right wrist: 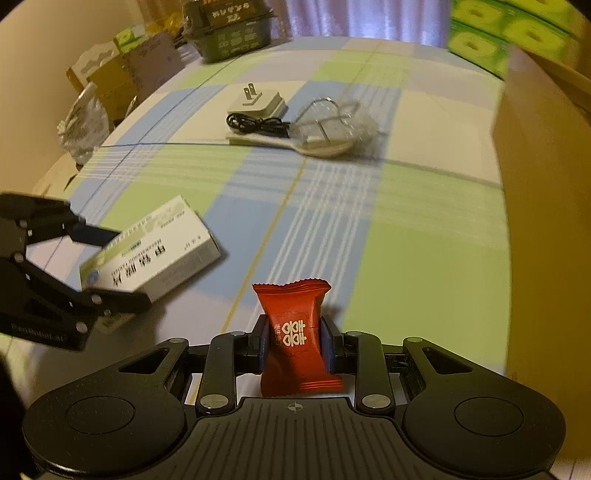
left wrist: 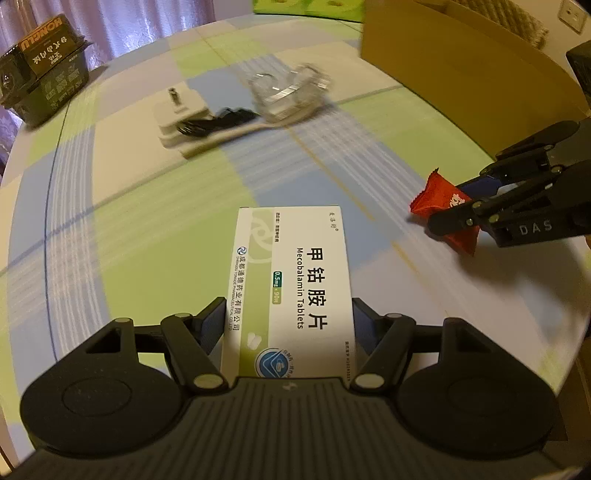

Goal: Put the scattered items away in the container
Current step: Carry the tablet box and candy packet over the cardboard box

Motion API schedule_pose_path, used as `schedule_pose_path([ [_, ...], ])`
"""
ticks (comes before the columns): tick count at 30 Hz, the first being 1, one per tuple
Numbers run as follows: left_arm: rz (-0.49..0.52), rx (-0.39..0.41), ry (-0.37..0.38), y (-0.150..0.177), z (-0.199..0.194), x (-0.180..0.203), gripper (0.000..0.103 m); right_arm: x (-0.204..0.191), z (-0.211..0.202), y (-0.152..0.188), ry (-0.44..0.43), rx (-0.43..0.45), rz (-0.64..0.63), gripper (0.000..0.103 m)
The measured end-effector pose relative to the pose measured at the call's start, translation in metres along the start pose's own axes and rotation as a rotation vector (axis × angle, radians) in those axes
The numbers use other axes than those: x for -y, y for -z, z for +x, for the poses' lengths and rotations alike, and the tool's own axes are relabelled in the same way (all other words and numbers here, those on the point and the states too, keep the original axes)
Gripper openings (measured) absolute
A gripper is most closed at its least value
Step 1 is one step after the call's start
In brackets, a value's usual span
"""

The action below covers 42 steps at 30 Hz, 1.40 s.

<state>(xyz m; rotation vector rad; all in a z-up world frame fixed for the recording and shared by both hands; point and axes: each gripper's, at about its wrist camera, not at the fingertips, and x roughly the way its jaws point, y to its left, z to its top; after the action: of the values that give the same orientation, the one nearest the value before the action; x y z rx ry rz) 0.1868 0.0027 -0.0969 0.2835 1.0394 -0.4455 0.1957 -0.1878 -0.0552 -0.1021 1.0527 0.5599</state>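
Your left gripper is clamped on the white medicine box, which juts forward between the fingers above the checked tablecloth. Your right gripper pinches a red candy packet upright at its middle. Cardboard container stands at the right edge. Only the right wrist view shows green tissue packs behind it. Charger and cable lie far off. The box reads "Mecobalamin Tablets"; the right gripper reads "DAS".
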Motion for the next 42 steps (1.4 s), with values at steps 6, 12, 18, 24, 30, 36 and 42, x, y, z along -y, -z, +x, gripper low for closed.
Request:
schedule_pose_path([
  [6, 0.029, 0.003, -0.004, 0.015, -0.025, 0.055, 0.067, -0.002, -0.036, 0.045, -0.020, 0.010, 0.083, 0.030],
  [12, 0.023, 0.012, -0.014, 0.029, -0.033, 0.083, 0.067, -0.005, -0.054, 0.072, -0.016, 0.017, 0.100, 0.030],
  [18, 0.027, 0.014, -0.030, 0.032, -0.035, 0.096, 0.067, -0.001, -0.063, 0.086, -0.012, 0.030, 0.120, 0.030],
  [24, 0.038, -0.025, -0.037, 0.030, -0.028, 0.100, 0.069, 0.002, -0.072, 0.092, -0.009, 0.043, 0.122, 0.030],
  [30, 0.023, -0.036, -0.038, 0.020, -0.024, 0.101, 0.071, 0.004, -0.076, 0.096, -0.010, 0.054, 0.130, 0.030],
  [36, -0.001, -0.042, -0.058, 0.014, -0.024, 0.099, 0.067, 0.009, -0.082, 0.096, -0.007, 0.073, 0.141, 0.030],
  [42, -0.027, 0.003, -0.065, 0.008, -0.044, 0.102, 0.067, 0.011, -0.090, 0.094, -0.007, 0.098, 0.147, 0.030],
])
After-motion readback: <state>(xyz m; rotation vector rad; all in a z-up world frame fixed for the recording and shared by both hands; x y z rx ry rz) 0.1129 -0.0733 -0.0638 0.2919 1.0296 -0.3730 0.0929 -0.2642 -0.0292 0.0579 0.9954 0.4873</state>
